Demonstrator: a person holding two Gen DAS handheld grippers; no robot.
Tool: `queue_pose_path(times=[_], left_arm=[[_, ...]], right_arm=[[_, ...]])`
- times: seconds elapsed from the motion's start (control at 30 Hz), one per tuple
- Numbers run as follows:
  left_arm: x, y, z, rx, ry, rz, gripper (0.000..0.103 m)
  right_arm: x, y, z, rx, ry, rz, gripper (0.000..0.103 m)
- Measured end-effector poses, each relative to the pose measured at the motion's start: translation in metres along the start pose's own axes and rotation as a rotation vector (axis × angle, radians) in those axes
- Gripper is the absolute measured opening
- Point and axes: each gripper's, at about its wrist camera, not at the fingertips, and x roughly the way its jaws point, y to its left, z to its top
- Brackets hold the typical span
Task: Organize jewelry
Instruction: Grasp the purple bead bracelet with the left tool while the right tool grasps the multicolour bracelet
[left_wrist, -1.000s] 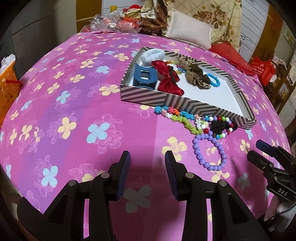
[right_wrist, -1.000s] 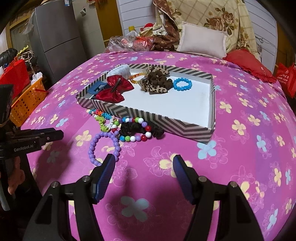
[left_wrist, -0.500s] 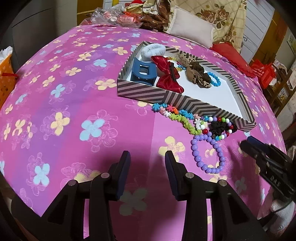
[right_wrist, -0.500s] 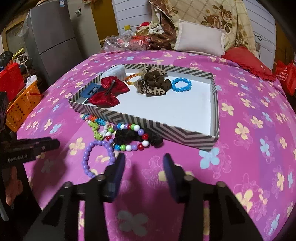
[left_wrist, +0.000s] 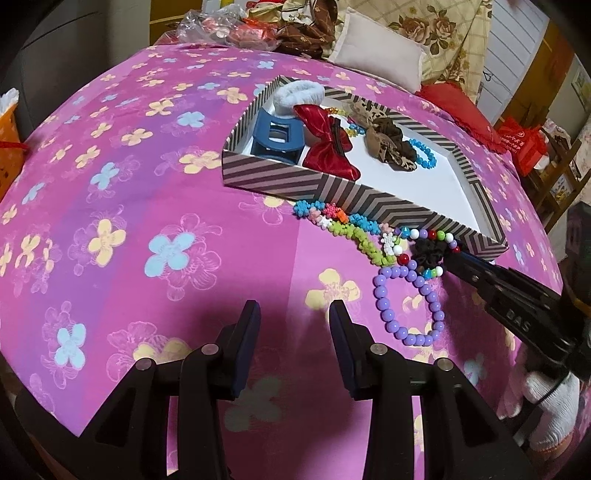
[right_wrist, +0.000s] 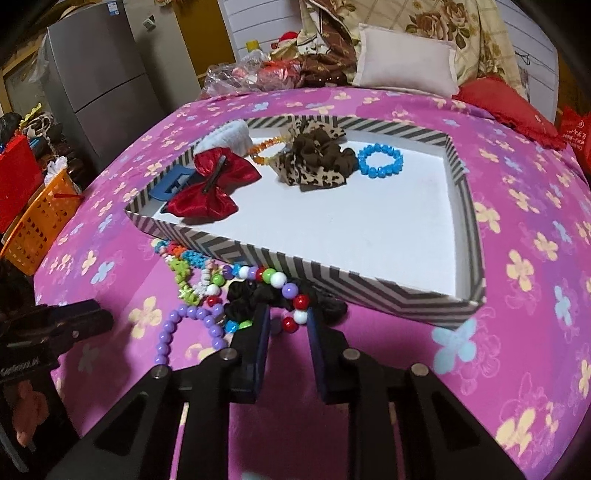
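You are partway through the job: the striped box (right_wrist: 369, 266) on the pink bedspread (left_wrist: 147, 206) already holds six pieces, grouped toward its far-left end. These are a red bow (right_wrist: 210, 188), a blue hair claw (left_wrist: 275, 138), a white fluffy band (left_wrist: 299, 94), an orange bead bracelet (right_wrist: 264, 146), a leopard-print scrunchie (right_wrist: 314, 158) and a blue bracelet (right_wrist: 380, 160). The rest of the white floor of the box is bare. Four pieces remain outside, lying against the near wall of the box: a flower-bead string (left_wrist: 343, 229) at about 10 o'clock of the cluster, a purple bead bracelet (left_wrist: 410, 306) at about 7 o'clock, and a black scrunchie (right_wrist: 258, 295) with a multicoloured bead bracelet (right_wrist: 288, 295) draped over it in the centre. Your right gripper (right_wrist: 286, 321) is down on that central pair. Its jaws have just been closing and now stand narrow, with red and white beads of the multicoloured bracelet between the fingers; whether the pads already press on the beads cannot be told from these views. Your left gripper (left_wrist: 293, 321) hangs above the bedspread at about 8 o'clock of the cluster, jaws apart and empty. Judging by the layout, one pick is in hand and three more pieces follow.
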Motion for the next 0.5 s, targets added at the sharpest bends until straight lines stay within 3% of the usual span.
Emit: queue_pose_path(times=[0.17,0.23,0.5], left_arm=[[0.001,-0.002,0.0,0.0,0.001,-0.01,0.029],[0.001,-0.003,0.0,-0.003,0.001,-0.021,0.029],[0.003,-0.018,0.002,0.0,0.024,-0.088,0.029]], right_arm=[[0.006,-0.008,0.002,0.047,-0.011,0.037,0.021],[0.005,-0.009,0.001,0.048,-0.01,0.056,0.01],[-0.046,-0.013,0.0,0.044,-0.112,0.09,0.009]])
